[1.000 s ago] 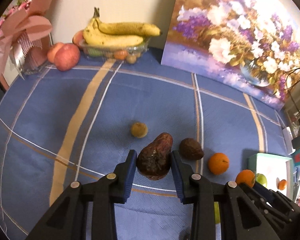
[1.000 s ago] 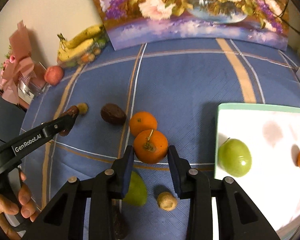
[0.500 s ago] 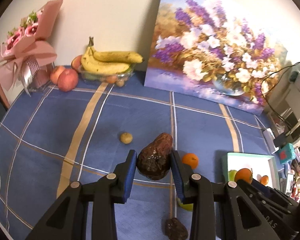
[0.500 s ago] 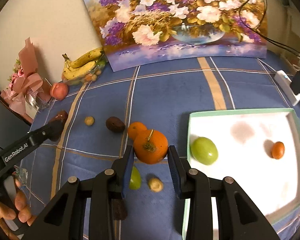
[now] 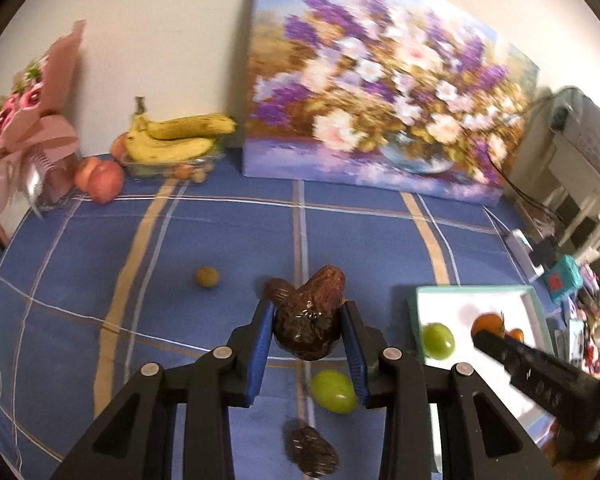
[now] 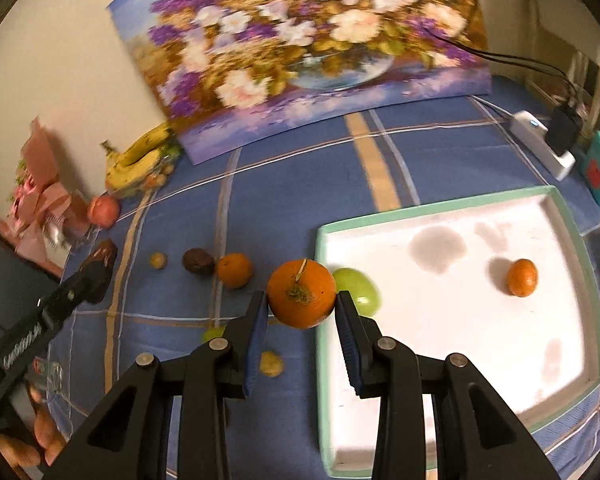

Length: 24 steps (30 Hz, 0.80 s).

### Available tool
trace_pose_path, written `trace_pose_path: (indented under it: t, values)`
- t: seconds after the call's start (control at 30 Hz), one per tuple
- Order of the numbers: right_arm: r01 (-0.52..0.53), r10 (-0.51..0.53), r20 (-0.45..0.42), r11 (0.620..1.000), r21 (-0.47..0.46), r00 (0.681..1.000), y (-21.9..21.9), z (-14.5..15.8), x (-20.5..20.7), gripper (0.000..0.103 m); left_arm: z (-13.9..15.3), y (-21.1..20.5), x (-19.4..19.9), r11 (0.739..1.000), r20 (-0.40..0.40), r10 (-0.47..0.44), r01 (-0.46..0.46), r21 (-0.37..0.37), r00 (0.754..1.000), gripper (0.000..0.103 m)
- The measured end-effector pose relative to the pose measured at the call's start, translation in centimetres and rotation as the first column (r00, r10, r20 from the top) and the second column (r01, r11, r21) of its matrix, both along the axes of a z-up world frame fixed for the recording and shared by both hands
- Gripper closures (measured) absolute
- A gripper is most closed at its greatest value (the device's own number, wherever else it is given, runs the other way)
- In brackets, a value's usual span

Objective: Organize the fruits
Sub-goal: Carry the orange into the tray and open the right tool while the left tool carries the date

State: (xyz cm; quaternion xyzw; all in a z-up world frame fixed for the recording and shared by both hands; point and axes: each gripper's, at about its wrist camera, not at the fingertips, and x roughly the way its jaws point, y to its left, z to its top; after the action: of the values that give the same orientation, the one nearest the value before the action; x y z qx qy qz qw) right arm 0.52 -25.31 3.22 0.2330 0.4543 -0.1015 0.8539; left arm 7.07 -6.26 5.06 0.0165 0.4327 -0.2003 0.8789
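Left wrist view: the left tongs (image 5: 305, 332) are clamped on a dark, wrinkled avocado (image 5: 309, 318), held in the air above the blue checked bench (image 5: 220, 240), left of the tray (image 5: 534, 300). Half a second ago the tray sat small and far right in this view; now it is larger and nearer, so the avocado has been carried toward it. Loose on the cloth left of the tray lie a small yellow-brown fruit (image 5: 207, 277), a dark round fruit (image 5: 278, 290), a green fruit (image 5: 334, 391) and another dark one (image 5: 310, 450).

In the right wrist view, the right tongs (image 6: 301, 308) grip an orange (image 6: 301, 294) that has moved from over the cloth to just at the tray's left rim (image 6: 321, 280). Inside the tray a green fruit (image 6: 358, 290) lies near the left rim and a small orange fruit (image 6: 521, 277) to the right. I judge both fruits are close to being set down in the tray.
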Motion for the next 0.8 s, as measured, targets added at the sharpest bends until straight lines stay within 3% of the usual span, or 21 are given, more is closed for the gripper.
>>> trace_pose_path:
  t: [0.37, 0.6, 0.8]
  values:
    - [0.231, -0.231, -0.027, 0.973, -0.01, 0.972, -8.2, -0.3, -3.6, 0.067, -0.2, -7.5, -3.4, 0.979, -0.049, -0.201, 0.202, 0.014, 0.978, 0.066]
    - [0.29, -0.292, -0.021, 0.956, -0.051, 0.956, -10.4, 0.3, -5.5, 0.067, -1.8, -10.9, -5.9, 0.96, -0.086, -0.273, 0.278, 0.048, 0.958, 0.066]
    - [0.282, -0.284, -0.033, 0.958, -0.057, 0.958, -11.0, 0.4, -5.9, 0.067, -3.4, -12.3, -6.7, 0.95, -0.124, -0.295, 0.305, 0.071, 0.948, 0.066]
